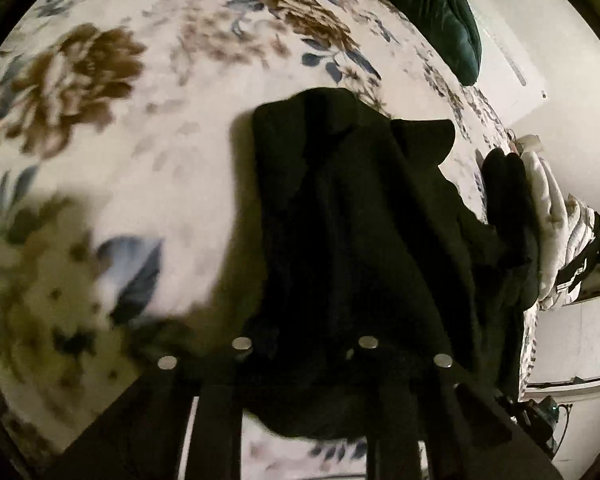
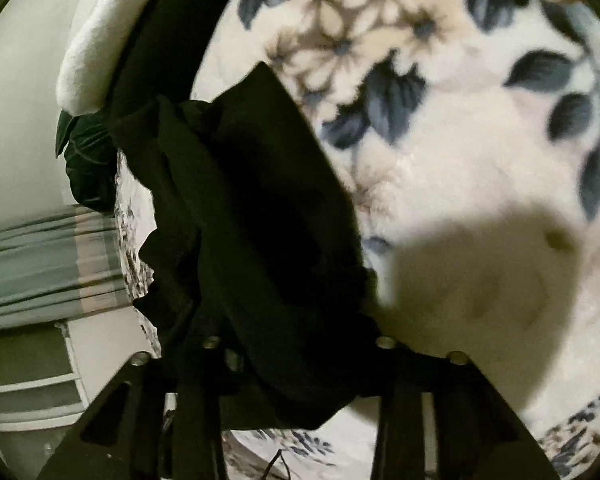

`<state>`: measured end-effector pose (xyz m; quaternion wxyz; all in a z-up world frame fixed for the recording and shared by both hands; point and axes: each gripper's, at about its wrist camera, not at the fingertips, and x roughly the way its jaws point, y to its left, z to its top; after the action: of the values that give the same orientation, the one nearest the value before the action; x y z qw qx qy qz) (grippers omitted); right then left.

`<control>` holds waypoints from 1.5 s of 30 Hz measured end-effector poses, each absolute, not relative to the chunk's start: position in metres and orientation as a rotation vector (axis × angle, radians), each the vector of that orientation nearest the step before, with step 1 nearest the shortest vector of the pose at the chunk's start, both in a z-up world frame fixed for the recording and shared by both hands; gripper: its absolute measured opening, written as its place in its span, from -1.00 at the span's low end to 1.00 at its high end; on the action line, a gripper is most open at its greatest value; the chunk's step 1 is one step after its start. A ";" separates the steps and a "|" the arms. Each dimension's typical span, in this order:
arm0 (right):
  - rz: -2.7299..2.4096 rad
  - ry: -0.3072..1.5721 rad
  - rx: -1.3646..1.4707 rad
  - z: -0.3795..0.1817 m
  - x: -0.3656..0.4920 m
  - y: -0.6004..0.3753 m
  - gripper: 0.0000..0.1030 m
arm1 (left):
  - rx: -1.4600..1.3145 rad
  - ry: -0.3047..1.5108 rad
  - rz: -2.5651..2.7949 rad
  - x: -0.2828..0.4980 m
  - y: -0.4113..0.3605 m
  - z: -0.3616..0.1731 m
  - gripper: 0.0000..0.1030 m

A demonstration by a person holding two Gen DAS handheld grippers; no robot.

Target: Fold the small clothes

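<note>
Crumpled black garment [image 1: 360, 240] on floral blanket [image 1: 119, 140]

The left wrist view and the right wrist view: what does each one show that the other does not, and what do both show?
Only the left wrist view shows a heap of white fabric at the far edge of the bed, and large brown flowers on the blanket.

Only the right wrist view shows a striped grey curtain beside the bed and a white pillow.

Both show the black garment lying rumpled on the floral blanket, reaching between each gripper's fingers, and a dark green cushion.
</note>
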<state>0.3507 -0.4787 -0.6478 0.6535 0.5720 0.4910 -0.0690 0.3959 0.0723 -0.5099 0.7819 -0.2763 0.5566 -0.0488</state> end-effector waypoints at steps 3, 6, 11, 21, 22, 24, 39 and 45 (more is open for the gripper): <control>-0.143 1.125 1.269 -0.629 0.346 -0.474 -0.45 | -0.588 1.211 -0.097 0.372 0.081 -0.501 -0.77; -0.123 1.154 1.248 -0.611 0.325 -0.472 -0.47 | -0.585 1.245 -0.080 0.354 0.090 -0.508 -0.77; -0.110 1.271 1.160 -0.613 0.308 -0.471 -0.34 | -0.506 1.261 -0.068 0.355 0.092 -0.492 -0.50; -0.100 1.262 0.730 -0.546 0.378 -0.483 0.34 | -0.255 1.156 -0.304 0.486 0.020 -0.441 0.43; -0.099 1.250 0.689 -0.542 0.393 -0.483 0.34 | -0.207 1.164 -0.323 0.501 0.009 -0.446 0.43; -0.094 1.227 0.669 -0.538 0.415 -0.487 0.34 | -0.084 1.197 -0.362 0.529 -0.017 -0.460 0.43; -0.121 1.217 0.504 -0.577 0.532 -0.497 -0.82 | -0.054 1.089 -0.392 0.558 -0.017 -0.467 -0.60; -0.173 1.119 0.561 -0.560 0.516 -0.507 -0.84 | -0.222 1.141 -0.325 0.590 0.017 -0.480 -0.80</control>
<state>0.5165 -0.5074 -0.5604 0.8071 0.2621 0.5229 -0.0807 0.5904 0.0170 -0.4798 0.8232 -0.1046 0.5367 -0.1530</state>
